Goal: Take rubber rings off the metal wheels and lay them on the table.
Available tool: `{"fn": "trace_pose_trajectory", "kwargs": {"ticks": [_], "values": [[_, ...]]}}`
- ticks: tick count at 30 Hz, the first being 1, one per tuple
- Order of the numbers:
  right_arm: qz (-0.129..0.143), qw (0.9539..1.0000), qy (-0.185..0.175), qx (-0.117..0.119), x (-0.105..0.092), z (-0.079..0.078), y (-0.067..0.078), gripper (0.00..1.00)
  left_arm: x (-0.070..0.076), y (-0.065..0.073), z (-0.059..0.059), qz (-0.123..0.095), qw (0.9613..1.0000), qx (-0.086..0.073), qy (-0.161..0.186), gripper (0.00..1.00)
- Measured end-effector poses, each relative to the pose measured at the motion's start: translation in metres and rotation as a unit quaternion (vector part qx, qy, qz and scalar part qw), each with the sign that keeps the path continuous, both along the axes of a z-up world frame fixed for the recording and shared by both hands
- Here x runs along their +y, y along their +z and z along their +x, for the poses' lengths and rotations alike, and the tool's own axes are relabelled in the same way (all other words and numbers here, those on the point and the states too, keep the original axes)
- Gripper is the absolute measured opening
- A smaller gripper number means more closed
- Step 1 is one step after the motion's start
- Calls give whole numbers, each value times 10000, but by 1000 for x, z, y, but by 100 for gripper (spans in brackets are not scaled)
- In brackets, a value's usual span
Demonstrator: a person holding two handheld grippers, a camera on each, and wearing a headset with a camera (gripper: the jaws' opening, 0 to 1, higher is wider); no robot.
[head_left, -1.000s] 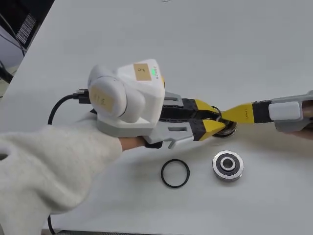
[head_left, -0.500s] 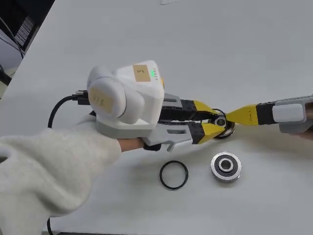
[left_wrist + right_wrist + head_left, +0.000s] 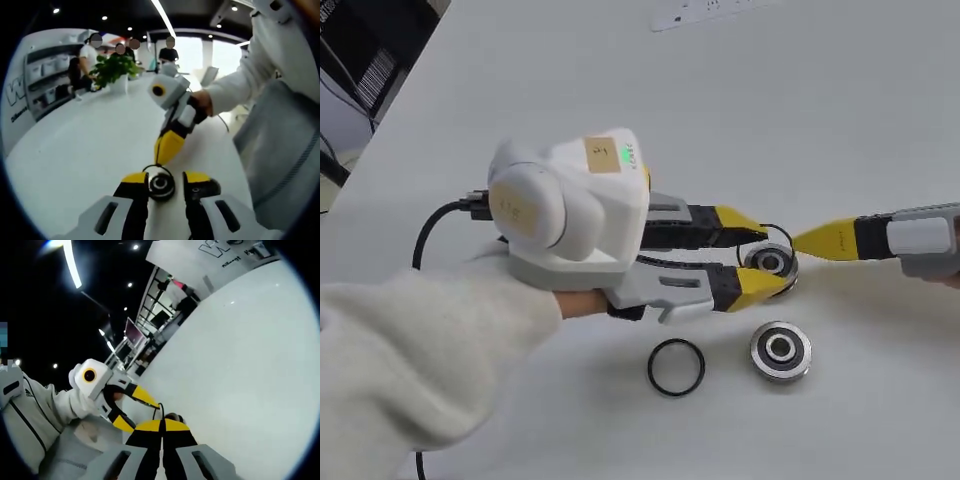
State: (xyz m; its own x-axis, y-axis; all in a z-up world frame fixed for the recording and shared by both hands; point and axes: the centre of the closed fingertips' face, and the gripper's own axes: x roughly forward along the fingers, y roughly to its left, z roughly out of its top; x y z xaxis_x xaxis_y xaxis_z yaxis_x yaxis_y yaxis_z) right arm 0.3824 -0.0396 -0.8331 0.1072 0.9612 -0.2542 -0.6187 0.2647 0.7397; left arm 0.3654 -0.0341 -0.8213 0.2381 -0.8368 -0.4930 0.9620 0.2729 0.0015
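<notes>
My left gripper (image 3: 767,252) grips a metal wheel (image 3: 770,264) between its yellow jaws, low over the white table. In the left gripper view the wheel (image 3: 160,185) sits between the two fingers (image 3: 134,186). My right gripper (image 3: 800,240) comes in from the right, shut on a thin black rubber ring (image 3: 778,233) that loops up off this wheel. In the right gripper view the ring (image 3: 160,411) rises as a thin black line just above the shut tips (image 3: 161,424). A loose rubber ring (image 3: 676,366) lies flat on the table, with a second metal wheel (image 3: 780,349) to its right.
The left gripper's black cable (image 3: 435,225) trails off to the left. A white power strip (image 3: 705,12) lies at the table's far edge. A pale sleeve (image 3: 410,370) covers the lower left. People and a potted plant (image 3: 112,72) are far behind the table.
The right gripper has drawn back to the right, pulling the ring partly away from the wheel. The left gripper still holds the wheel. The head camera has shifted slightly.
</notes>
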Motion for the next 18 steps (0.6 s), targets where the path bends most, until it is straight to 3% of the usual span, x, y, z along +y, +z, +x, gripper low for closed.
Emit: {"fn": "trace_pose_trajectory", "kwargs": {"ticks": [5, 14, 18], "values": [[-76, 9999, 24, -68, -3, -2, 4, 0, 3, 12, 4, -60, 9998, -125, 113, 39], [-119, 9998, -80, -151, -10, -3, 19, 0, 7, 21, 3, -142, 9995, -122, 236, 60], [-172, 9996, -132, -201, -13, -6, 24, 0, 7, 34, 0, -275, 9992, -155, 241, 66]]}}
